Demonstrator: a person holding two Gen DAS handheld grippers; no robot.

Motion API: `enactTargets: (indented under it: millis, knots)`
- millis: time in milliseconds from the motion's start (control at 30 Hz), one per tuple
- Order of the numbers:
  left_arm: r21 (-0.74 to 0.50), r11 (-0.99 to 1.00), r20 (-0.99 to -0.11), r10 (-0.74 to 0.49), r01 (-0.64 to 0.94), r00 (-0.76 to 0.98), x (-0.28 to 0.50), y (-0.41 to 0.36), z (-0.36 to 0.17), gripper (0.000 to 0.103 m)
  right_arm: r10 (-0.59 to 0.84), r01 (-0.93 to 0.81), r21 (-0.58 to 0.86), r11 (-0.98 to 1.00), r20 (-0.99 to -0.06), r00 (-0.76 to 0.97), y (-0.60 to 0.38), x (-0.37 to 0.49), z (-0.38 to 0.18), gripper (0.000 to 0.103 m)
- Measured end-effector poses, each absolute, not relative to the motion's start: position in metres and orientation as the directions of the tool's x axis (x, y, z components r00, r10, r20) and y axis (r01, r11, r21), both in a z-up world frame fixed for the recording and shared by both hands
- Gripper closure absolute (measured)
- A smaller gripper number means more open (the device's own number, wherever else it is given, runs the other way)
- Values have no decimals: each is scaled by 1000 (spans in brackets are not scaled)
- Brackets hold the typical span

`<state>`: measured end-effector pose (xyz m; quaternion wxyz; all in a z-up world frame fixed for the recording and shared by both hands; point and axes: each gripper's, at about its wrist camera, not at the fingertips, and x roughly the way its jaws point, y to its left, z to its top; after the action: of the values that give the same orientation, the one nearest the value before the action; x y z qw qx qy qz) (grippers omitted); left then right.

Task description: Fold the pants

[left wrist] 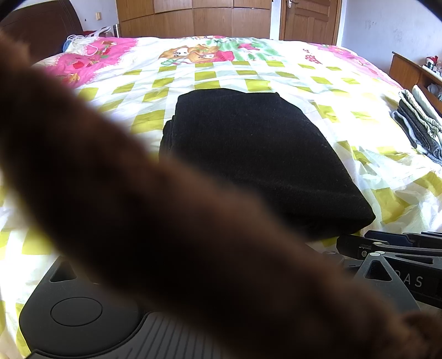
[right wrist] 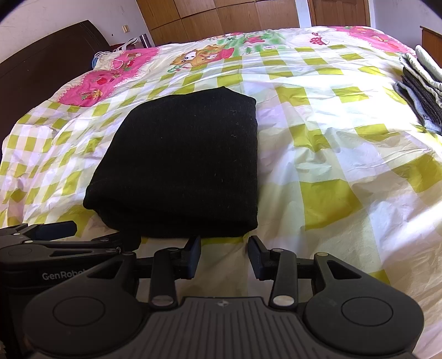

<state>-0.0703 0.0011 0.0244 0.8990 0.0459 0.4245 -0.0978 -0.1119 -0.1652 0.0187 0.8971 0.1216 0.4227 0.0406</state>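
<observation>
The black pants (right wrist: pixel 182 163) lie folded into a thick rectangle on the bed, also seen in the left wrist view as the black pants (left wrist: pixel 257 154). My right gripper (right wrist: pixel 225 254) is open just short of their near edge, with only bedsheet between its pads. My left gripper (right wrist: pixel 107 233) sits at the pants' near left corner, its fingers apart and holding nothing. In the left wrist view a blurred brown shape (left wrist: pixel 138 207) close to the lens hides the left fingers. The right gripper's fingers (left wrist: pixel 359 245) show at that view's lower right.
The bed wears a yellow-green checked sheet (right wrist: pixel 331 138) with pink cartoon borders. A stack of folded grey and pale clothes (right wrist: pixel 422 91) lies at the right edge. A dark headboard (right wrist: pixel 41 60) is at the left, with wooden wardrobes (left wrist: pixel 193 16) and a door (left wrist: pixel 309 19) behind.
</observation>
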Motion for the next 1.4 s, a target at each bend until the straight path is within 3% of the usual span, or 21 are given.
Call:
enactTargets:
  millis: [1400]
  knots:
    - [0, 978, -778, -132, 211, 614, -69, 0, 23, 2, 175, 29, 248, 968, -755, 632, -165, -110, 17, 51]
